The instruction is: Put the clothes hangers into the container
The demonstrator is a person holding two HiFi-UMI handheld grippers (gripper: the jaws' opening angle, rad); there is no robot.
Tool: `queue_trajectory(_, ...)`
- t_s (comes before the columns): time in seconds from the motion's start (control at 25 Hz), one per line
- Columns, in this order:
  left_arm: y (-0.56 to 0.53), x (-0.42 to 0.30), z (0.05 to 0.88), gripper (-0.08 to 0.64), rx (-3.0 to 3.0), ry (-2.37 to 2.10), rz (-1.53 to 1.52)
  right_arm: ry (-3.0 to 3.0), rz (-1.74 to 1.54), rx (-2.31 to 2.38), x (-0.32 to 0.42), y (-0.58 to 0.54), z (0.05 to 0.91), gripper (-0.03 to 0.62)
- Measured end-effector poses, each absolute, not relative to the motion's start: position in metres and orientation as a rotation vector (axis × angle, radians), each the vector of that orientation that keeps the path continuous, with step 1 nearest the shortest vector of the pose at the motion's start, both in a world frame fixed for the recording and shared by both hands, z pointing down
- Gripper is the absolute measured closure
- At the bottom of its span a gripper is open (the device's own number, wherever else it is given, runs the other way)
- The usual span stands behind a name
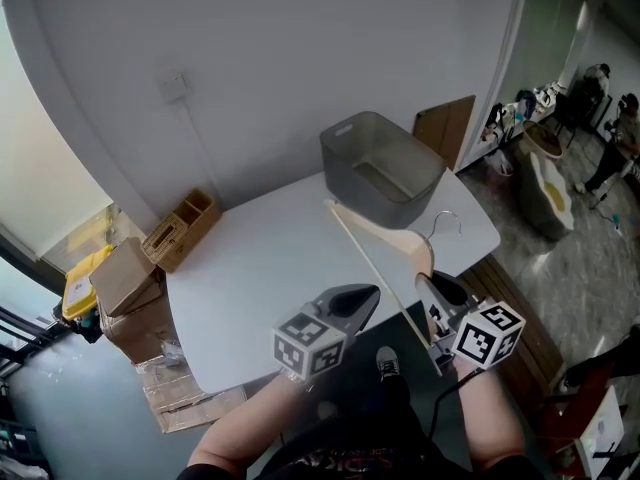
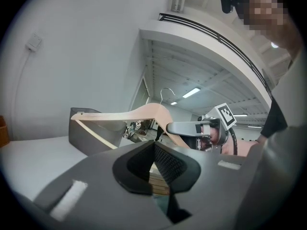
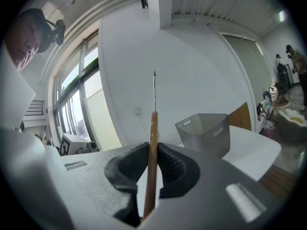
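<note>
A pale wooden clothes hanger (image 1: 385, 236) with a metal hook is held in the air over the near right part of the white table (image 1: 250, 268). My right gripper (image 1: 427, 282) is shut on its lower end. In the right gripper view the hanger (image 3: 153, 138) stands edge-on between the pads. The grey container (image 1: 380, 163) stands at the table's far right, just past the hanger's far tip, and nothing shows inside it. My left gripper (image 1: 368, 294) hovers to the left of the hanger, shut on nothing. In the left gripper view, the hanger (image 2: 144, 113) arches in front of the container (image 2: 88, 133).
A wooden organiser (image 1: 180, 230) and cardboard boxes (image 1: 125, 278) sit on the floor left of the table. A brown board (image 1: 445, 128) leans on the wall behind the container. People (image 1: 610, 148) stand far off at the right.
</note>
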State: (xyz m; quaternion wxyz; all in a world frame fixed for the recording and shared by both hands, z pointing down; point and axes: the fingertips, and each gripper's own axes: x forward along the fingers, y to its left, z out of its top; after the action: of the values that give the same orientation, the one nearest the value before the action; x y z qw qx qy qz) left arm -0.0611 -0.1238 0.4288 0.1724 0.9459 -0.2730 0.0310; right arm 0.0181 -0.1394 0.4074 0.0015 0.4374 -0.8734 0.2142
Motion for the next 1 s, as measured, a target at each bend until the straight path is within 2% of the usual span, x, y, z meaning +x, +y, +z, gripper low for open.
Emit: queue_trajectory(1.0, -0.317, 0.032, 0.42, 0.557, 2.694, -0.901, 0.196, -2.717, 0.468, 1.186, 0.097, -0.354, 0.376, 0.537)
